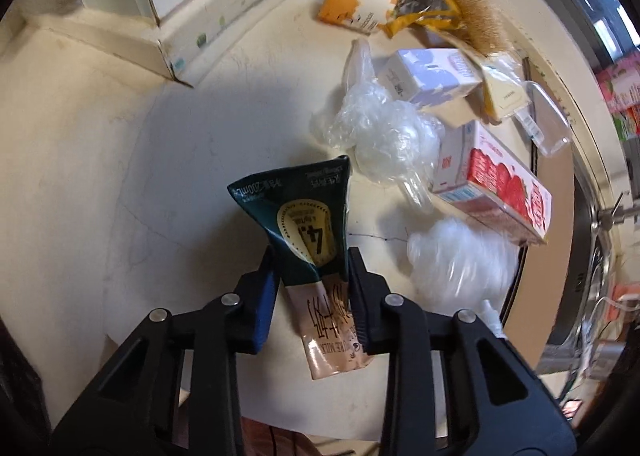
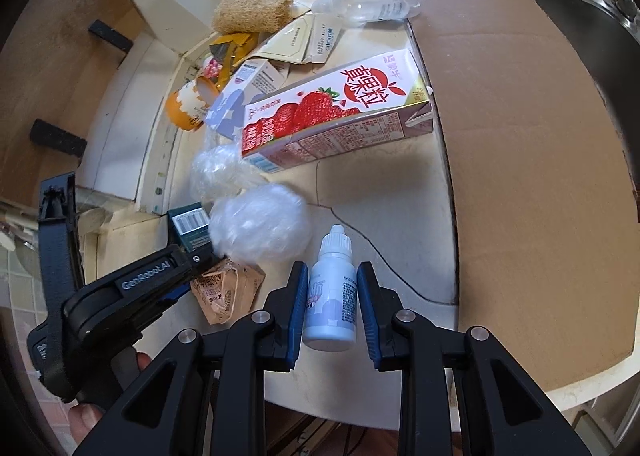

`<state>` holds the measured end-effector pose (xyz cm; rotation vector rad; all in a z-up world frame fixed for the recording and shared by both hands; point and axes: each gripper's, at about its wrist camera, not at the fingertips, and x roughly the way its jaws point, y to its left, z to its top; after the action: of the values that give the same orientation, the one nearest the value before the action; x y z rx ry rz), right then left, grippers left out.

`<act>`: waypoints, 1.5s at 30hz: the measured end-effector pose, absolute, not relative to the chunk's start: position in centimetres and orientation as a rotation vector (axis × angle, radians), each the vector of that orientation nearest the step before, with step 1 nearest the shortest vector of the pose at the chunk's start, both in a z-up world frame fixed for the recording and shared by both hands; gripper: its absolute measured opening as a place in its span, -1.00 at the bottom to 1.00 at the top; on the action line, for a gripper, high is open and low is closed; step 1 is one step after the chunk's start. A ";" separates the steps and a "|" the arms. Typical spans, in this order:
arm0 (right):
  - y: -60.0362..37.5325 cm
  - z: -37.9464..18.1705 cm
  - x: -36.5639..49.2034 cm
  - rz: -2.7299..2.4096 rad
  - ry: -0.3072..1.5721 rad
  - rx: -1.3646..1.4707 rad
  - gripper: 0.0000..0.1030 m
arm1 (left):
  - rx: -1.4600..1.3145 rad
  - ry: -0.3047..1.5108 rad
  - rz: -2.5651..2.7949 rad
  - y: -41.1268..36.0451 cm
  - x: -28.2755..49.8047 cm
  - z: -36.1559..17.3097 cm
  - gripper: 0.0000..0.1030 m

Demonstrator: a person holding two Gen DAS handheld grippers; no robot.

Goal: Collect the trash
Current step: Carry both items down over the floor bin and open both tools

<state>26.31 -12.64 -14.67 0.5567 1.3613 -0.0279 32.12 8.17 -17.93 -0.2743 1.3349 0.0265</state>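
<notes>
Left wrist view: left gripper fingers pinching a crushed green milk pouch at its waist, just off the cream tabletop. Right gripper fingers clamp a white dropper bottle, lifted, I think; contact below is hard to read. Step: both picks made. Leftover trash at 1–3 o'clock: strawberry carton, plastic wads. Next: carry both to a bin, none in view, then release.
</notes>
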 end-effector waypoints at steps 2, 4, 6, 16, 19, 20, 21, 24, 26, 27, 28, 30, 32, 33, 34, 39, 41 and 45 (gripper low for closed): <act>-12.7 -13.7 25.5 -0.003 1.350 0.555 -0.51 | -0.253 1.300 0.018 8.0 31.0 -16.8 -0.44; -12.8 -12.7 24.8 0.020 1.339 0.557 -0.52 | -0.251 1.277 0.006 8.1 30.0 -15.7 -0.44; -12.8 -11.7 23.9 0.045 1.329 0.558 -0.52 | -0.253 1.250 -0.013 8.3 28.6 -14.5 -0.44; -12.3 -7.4 16.4 0.211 1.317 0.495 -0.52 | -0.169 1.151 -0.093 7.5 19.2 -10.0 -0.44; -11.9 -7.1 13.5 0.261 1.325 0.460 -0.52 | -0.162 1.161 -0.119 7.4 15.7 -10.3 -0.44; -11.7 -7.1 12.6 0.278 1.329 0.453 -0.52 | -0.163 1.165 -0.126 7.4 14.4 -10.5 -0.44; -11.6 -7.3 11.7 0.296 1.334 0.450 -0.52 | -0.159 1.170 -0.130 7.3 13.6 -10.9 -0.44; -10.9 -8.1 9.2 0.336 1.343 0.430 -0.52 | -0.147 1.191 -0.136 7.2 10.9 -12.3 -0.44; -10.6 -9.0 7.4 0.367 1.342 0.423 -0.52 | -0.150 1.210 -0.138 7.4 9.3 -13.6 -0.44; -10.4 -9.6 6.5 0.380 1.341 0.423 -0.52 | -0.149 1.221 -0.135 7.3 8.4 -14.5 -0.44; -10.2 -10.3 5.6 0.390 1.342 0.421 -0.52 | -0.148 1.229 -0.133 7.2 7.7 -15.3 -0.44; -9.9 -12.0 4.0 0.398 1.353 0.410 -0.52 | -0.131 1.245 -0.131 7.1 6.3 -17.0 -0.44; -9.5 -14.4 2.4 0.404 1.379 0.406 -0.52 | -0.109 1.242 -0.135 6.9 4.9 -18.8 -0.44; -9.3 -15.7 1.8 0.404 1.391 0.408 -0.52 | -0.095 1.242 -0.134 6.8 4.3 -19.9 -0.44; -9.3 -16.9 1.4 0.405 1.400 0.409 -0.52 | -0.082 1.246 -0.130 6.8 3.7 -21.2 -0.43; -8.7 -24.8 -0.6 0.398 1.427 0.397 -0.51 | -0.043 1.301 -0.109 7.1 2.1 -29.0 -0.43; -8.4 -28.8 -1.3 0.387 1.433 0.392 -0.51 | -0.031 1.326 -0.106 7.3 1.7 -33.4 -0.43; -7.9 -38.1 -2.7 0.345 1.465 0.369 -0.51 | -0.015 1.378 -0.098 7.6 1.9 -41.6 -0.43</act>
<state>-2.70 -7.89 -38.06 0.3695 1.4649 0.3453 1.93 7.62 -41.62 -0.0150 1.3780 -0.0984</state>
